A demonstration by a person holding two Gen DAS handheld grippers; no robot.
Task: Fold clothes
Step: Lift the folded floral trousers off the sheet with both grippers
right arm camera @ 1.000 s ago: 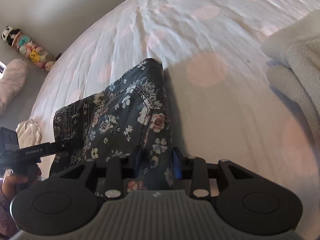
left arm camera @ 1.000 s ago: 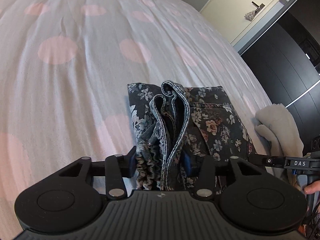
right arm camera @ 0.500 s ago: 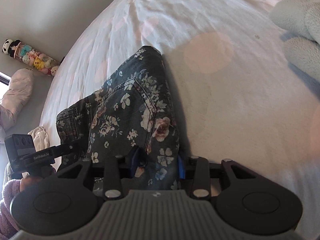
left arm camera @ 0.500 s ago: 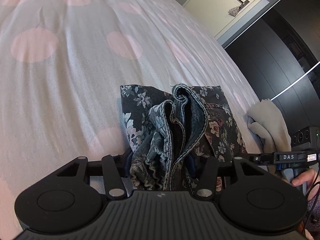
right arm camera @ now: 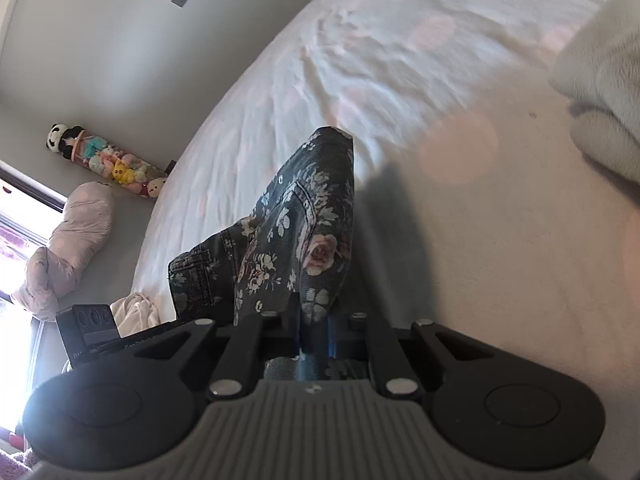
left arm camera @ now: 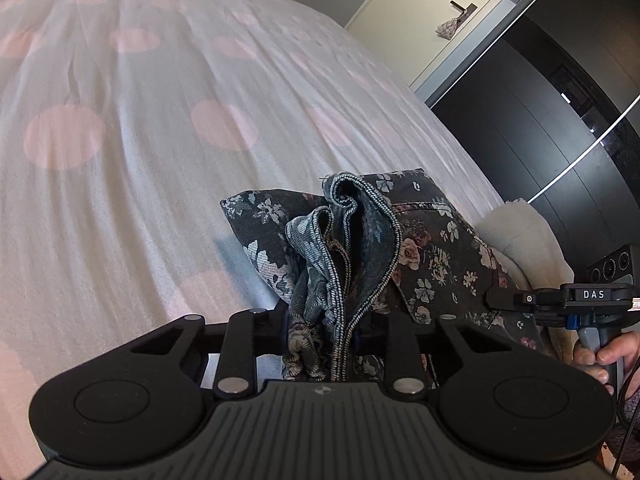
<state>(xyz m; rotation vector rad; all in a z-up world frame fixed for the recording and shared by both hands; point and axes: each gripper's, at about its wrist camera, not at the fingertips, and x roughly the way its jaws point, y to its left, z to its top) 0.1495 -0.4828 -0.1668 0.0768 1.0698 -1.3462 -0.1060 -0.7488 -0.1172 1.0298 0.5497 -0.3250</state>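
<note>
**Both grippers closing on the floral denim garment above the bed**

In the left wrist view, the left gripper point(left arm camera: 324, 328) sits at the lower centre of the frame, its jaws narrowing around a bunched edge of the dark floral-print denim garment point(left arm camera: 424, 256). Thick folds of the cloth, with pale stitched seams showing the grey inside, stand up between the two fingers and fill the gap. The rest of the garment spreads toward the right middle of the frame, over the white bedsheet with large pale pink dots point(left arm camera: 160, 128). At the right edge, the right gripper point(left arm camera: 500, 300) reaches in to the cloth, with a person's hand point(left arm camera: 600, 356) on its handle. A cream fleece garment point(left arm camera: 524, 240) lies just behind the floral cloth. Dark wardrobe doors point(left arm camera: 540, 120) fill the upper right.

In the right wrist view, the right gripper point(right arm camera: 314, 332) at lower centre is closing to a narrow gap, pinching a fold of the floral garment point(right arm camera: 304, 232), which rises from the fingers toward the middle of the frame and hangs clear of the dotted bedsheet point(right arm camera: 480, 240), casting a shadow on it. The fleece garment point(right arm camera: 600, 92) sits at the upper right edge. At the left, a clear tube of small plush toys point(right arm camera: 108, 160) leans on the wall, above a pale pink pillow point(right arm camera: 72, 236).
</note>
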